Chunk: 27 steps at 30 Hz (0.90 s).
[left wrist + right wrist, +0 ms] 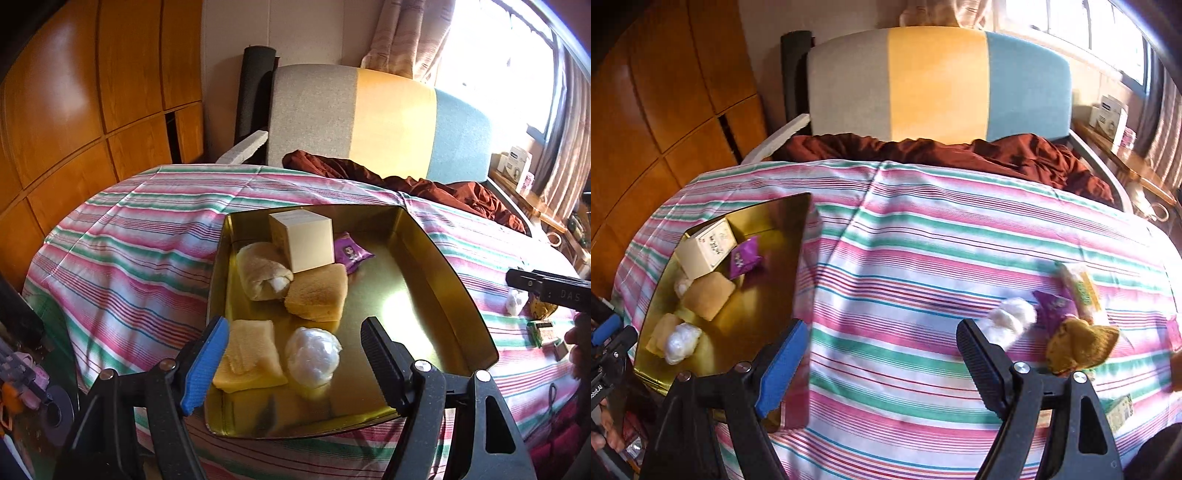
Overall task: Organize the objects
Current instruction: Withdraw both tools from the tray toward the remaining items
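A gold tin tray (448,291) lies on the striped bedspread. In it are a cream box (306,242), a purple packet (351,254), a rolled pastry (264,271), two yellow cakes (317,291) (249,356) and a white wrapped ball (313,357). My left gripper (295,363) is open and empty above the tray's near end. My right gripper (882,363) is open and empty over bare bedspread, with the tray (783,221) to its left. Loose to its right lie a white wrapped ball (1010,319), a purple packet (1054,306), a brown pastry (1078,343) and a green-labelled packet (1080,290).
A grey, yellow and blue headboard (938,85) and a crumpled maroon blanket (997,155) lie at the far end. Wooden wardrobe doors (74,110) stand left. A side shelf with boxes (1110,118) is at the right. A small green carton (1121,411) lies near the bed's right edge.
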### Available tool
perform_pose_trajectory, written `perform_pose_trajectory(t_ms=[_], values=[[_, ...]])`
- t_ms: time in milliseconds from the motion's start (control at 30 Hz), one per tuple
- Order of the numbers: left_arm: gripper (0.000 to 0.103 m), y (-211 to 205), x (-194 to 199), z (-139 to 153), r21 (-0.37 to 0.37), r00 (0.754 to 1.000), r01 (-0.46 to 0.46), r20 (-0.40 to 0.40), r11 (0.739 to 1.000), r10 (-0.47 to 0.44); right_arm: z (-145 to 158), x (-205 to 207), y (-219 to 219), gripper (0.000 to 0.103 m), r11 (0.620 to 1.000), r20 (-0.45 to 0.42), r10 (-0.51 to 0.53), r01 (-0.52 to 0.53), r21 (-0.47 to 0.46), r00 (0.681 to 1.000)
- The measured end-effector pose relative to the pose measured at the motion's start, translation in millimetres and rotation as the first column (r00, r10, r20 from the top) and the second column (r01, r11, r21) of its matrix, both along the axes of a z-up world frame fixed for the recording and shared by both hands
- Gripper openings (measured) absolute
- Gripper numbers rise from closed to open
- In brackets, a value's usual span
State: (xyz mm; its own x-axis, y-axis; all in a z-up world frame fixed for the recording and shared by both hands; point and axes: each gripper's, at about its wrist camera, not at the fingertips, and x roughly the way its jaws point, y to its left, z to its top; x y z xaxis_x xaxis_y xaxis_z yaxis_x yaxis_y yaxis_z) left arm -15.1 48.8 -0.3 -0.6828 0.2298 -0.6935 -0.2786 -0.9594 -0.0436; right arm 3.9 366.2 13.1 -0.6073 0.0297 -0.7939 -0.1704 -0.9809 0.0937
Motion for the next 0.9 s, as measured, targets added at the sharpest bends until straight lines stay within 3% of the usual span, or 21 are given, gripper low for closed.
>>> perform_pose_trajectory(t_ms=[200,367,500,633,733,800,900], values=[[0.075,23.7,3.1,2.7,-0.018,0.998,0.062,-0.007,0.998,-0.062,2.1,31.2,69.8,0.084,0.988,0.007,-0.154,0.154,0.016,0.988],[0.075,48.0,5.8,5.8,-0.033,0.992,0.125,-0.017,0.992,-0.126,2.8,61.1,136.1,0.084,0.945,0.0,-0.325,0.325,-0.022,0.946],[0.075,71.7,7.9,8.9,-0.044,0.983,0.182,-0.024,0.982,-0.183,1.8,89.7,185.0,0.086,0.881,-0.023,-0.466,0.462,-0.101,0.884],[0.075,98.8,12.0,11.9,-0.055,0.968,0.248,-0.027,0.967,-0.249,-13.0,119.5,224.9,0.088,0.768,-0.035,-0.582,0.536,-0.35,0.812],[0.075,121.8,15.0,11.5,-0.054,0.953,0.302,-0.016,0.952,-0.303,-20.4,132.8,241.2,0.088,0.683,-0.038,-0.648,0.557,-0.472,0.761],[0.078,138.2,17.1,9.2,-0.051,0.939,0.342,-0.001,0.938,-0.343,-20.1,136.5,243.4,0.088,0.666,-0.042,-0.663,0.562,-0.49,0.748],[0.082,165.0,21.8,3.1,-0.044,0.914,0.406,0.029,0.913,-0.405,-19.2,134.9,241.5,0.088,0.675,-0.052,-0.653,0.549,-0.493,0.756]])
